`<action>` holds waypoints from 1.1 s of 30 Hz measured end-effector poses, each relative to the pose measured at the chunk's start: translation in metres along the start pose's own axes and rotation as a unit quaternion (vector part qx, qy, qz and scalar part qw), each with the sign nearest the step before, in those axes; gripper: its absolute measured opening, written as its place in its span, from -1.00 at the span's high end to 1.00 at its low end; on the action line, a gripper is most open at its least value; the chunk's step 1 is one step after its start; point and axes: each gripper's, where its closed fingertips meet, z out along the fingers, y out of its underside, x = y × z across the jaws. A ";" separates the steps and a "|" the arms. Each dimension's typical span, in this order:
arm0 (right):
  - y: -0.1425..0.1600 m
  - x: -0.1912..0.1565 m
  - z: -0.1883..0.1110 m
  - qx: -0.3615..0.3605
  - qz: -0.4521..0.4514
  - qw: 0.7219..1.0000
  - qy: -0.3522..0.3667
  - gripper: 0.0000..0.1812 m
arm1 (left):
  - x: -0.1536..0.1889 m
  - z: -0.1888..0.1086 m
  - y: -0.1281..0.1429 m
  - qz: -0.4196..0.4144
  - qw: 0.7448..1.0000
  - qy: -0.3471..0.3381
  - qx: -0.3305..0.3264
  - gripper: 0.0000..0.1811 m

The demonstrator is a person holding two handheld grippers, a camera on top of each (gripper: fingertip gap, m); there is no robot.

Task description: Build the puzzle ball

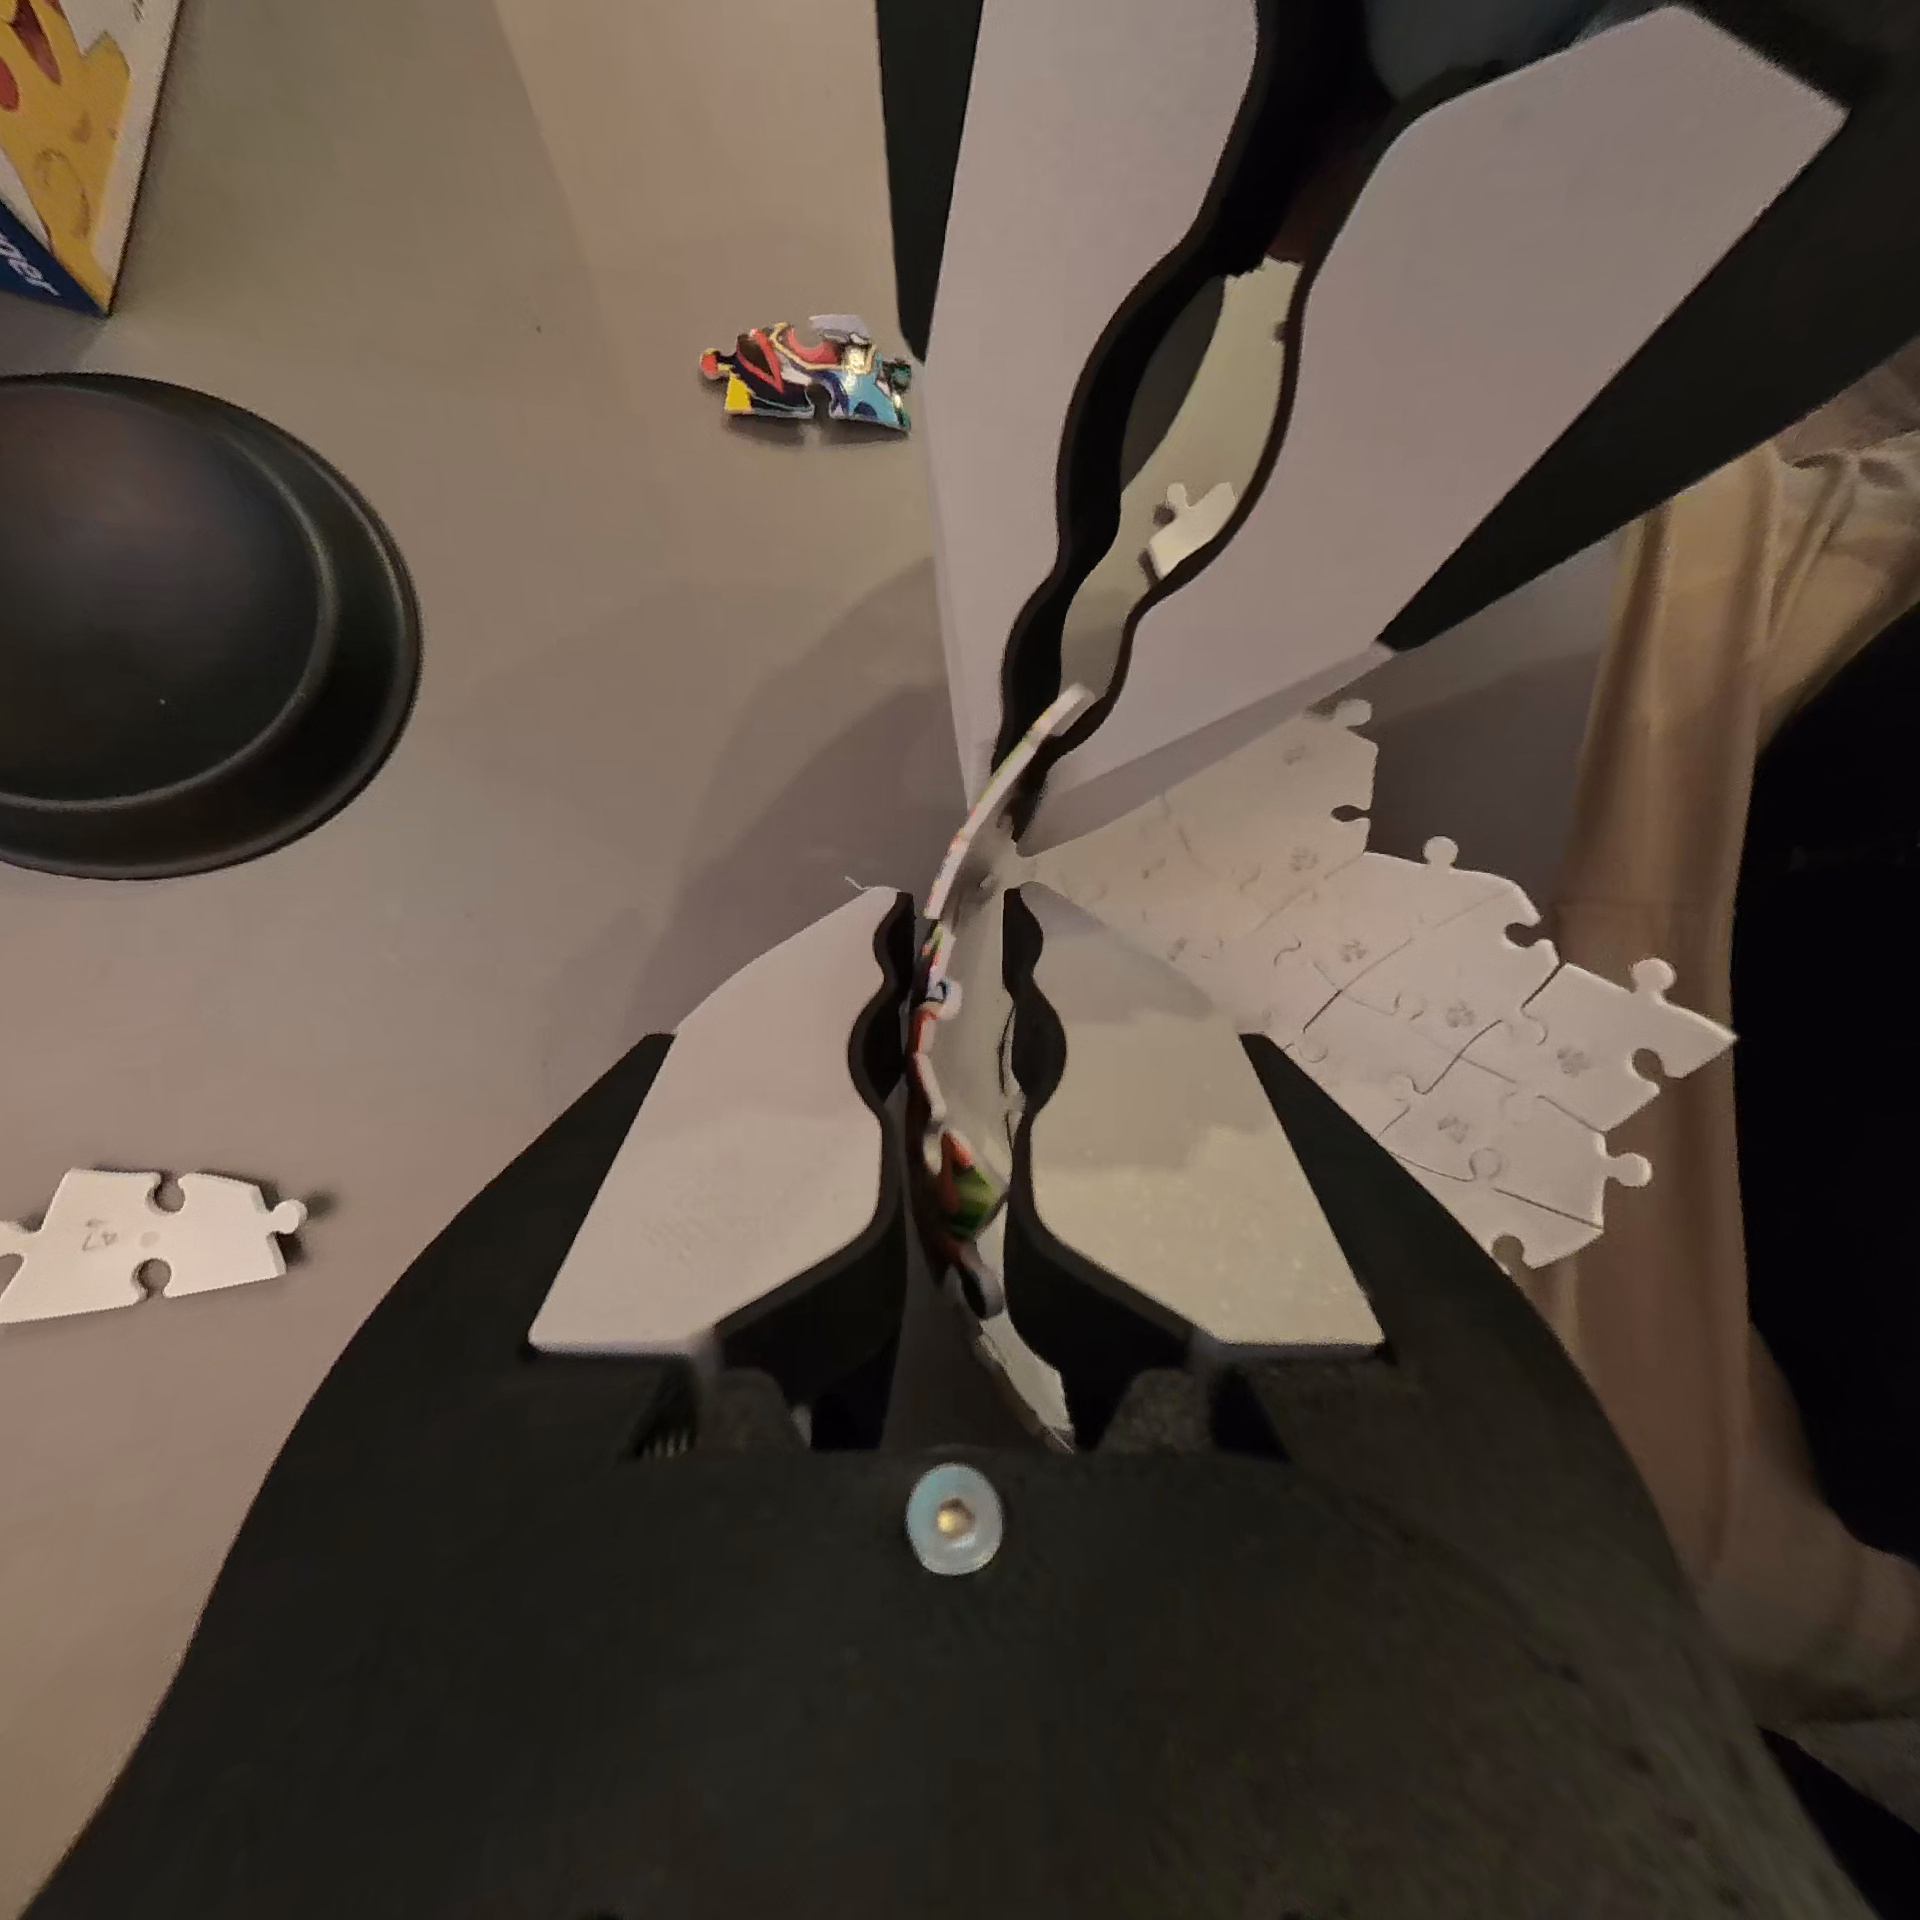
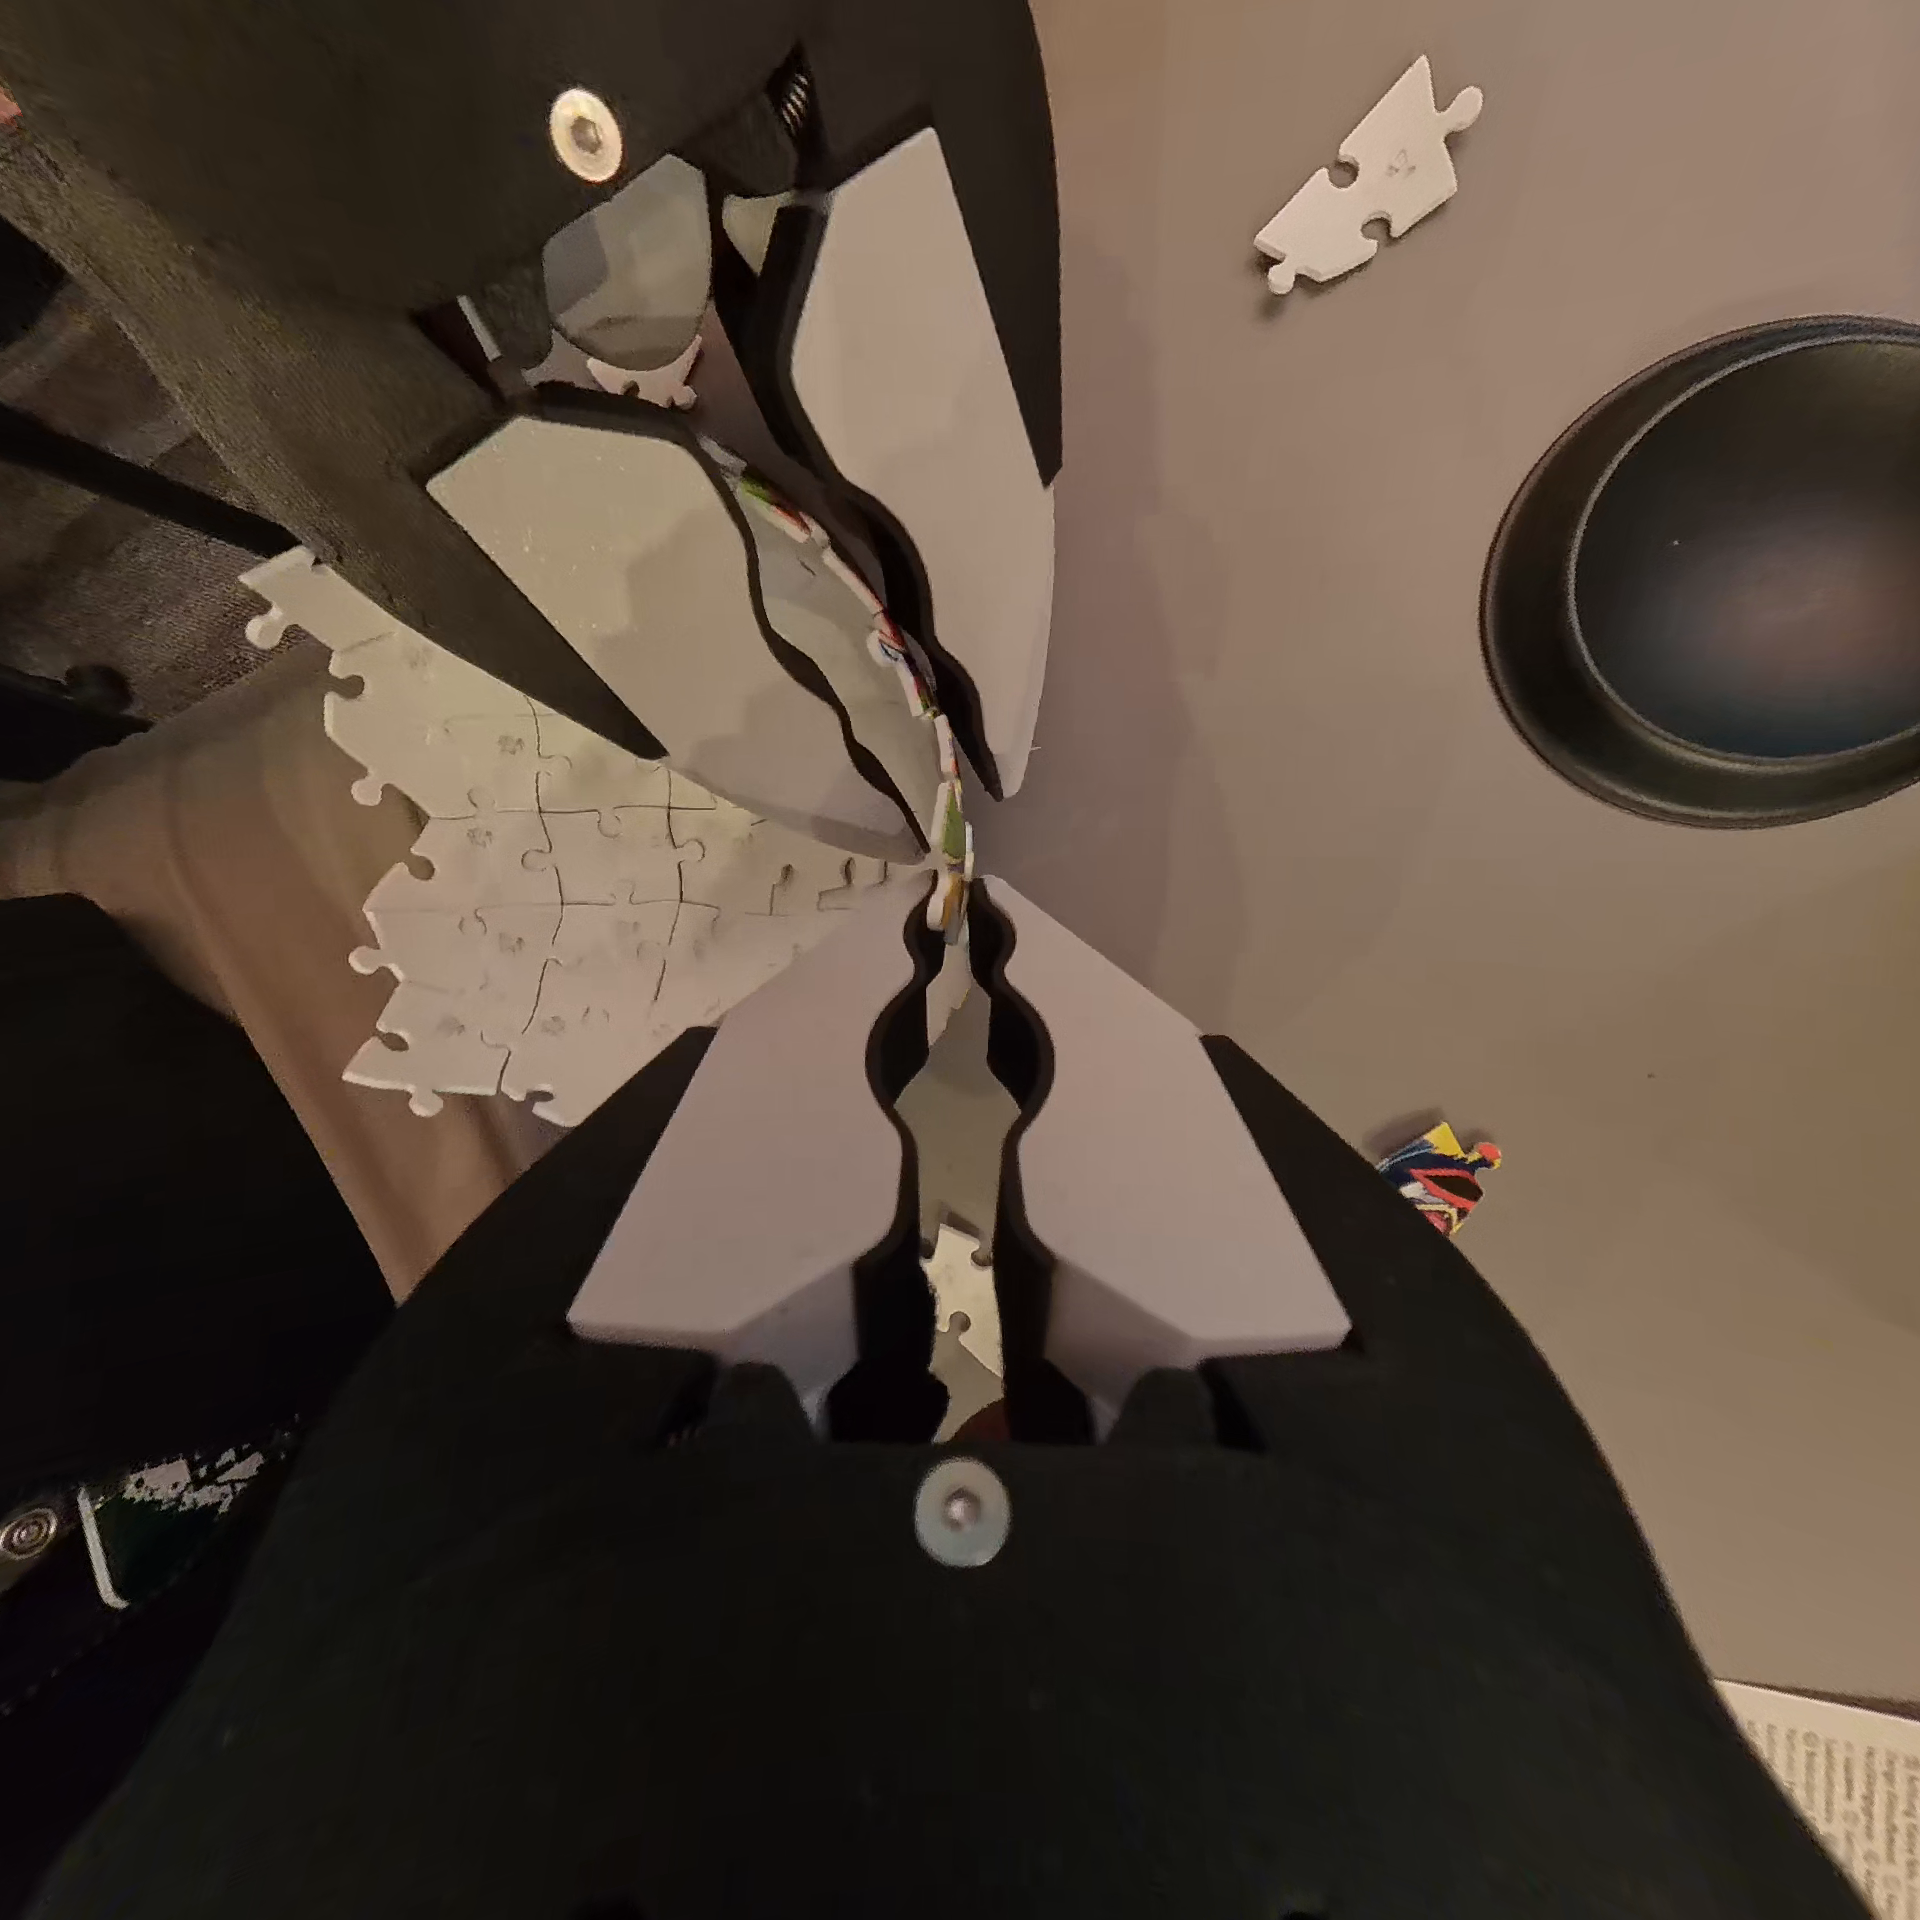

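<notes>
Grey and matte, the surface (image 1: 582, 644) is lying beneath both tools. The left gripper (image 1: 961, 914) is clenching the curved puzzle shell (image 1: 1455, 1029), its jaws pressed onto the shell's edge, with the coloured face showing between them as a thin strip. The right gripper (image 2: 951, 914) is gripping the same shell (image 2: 540, 914) from the opposite side, its jaws closed on the edge so that the two tools are meeting nearly tip to tip. Off to the right of the left jaws, the shell is fanning out with its white, numbered underside facing the camera, held up off the surface.

Left of the left jaws, a black bowl (image 1: 177, 634) is sitting on the surface. Beyond it, near the far tool, a small coloured cluster of joined pieces (image 1: 810, 379) is lying face up. A white two-piece strip (image 1: 145, 1236) is lying face down, left of the left tool's body. A yellow and blue box (image 1: 62, 135) is being cut off by the upper left corner.

In the right wrist view, a printed sheet (image 2: 1849, 1808) is showing only at the lower right corner. A person's beige clothing (image 1: 1683, 831) is filling the space behind the shell, dim and hard to make out.
</notes>
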 end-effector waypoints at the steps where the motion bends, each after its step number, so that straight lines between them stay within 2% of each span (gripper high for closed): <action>1: 0.000 -0.001 0.000 -0.001 -0.003 1.000 0.000 0.98 | 0.001 0.000 0.001 0.006 1.000 0.001 -0.003 0.82; 15: 0.002 0.001 0.000 0.000 -0.009 1.000 0.016 0.99 | 0.001 0.001 -0.002 0.001 1.000 0.003 0.007 0.90; 21: -0.005 0.005 -0.010 0.017 -0.002 1.000 0.025 0.94 | -0.003 0.000 -0.006 0.003 1.000 -0.021 0.013 0.89; 28: 0.003 0.005 -0.016 0.011 0.012 1.000 0.019 0.84 | -0.006 -0.006 -0.013 0.004 0.998 -0.049 0.026 0.89; 33: 0.002 0.004 -0.014 0.025 0.016 0.999 0.024 0.89 | -0.006 -0.008 -0.016 0.007 0.997 -0.068 0.029 0.88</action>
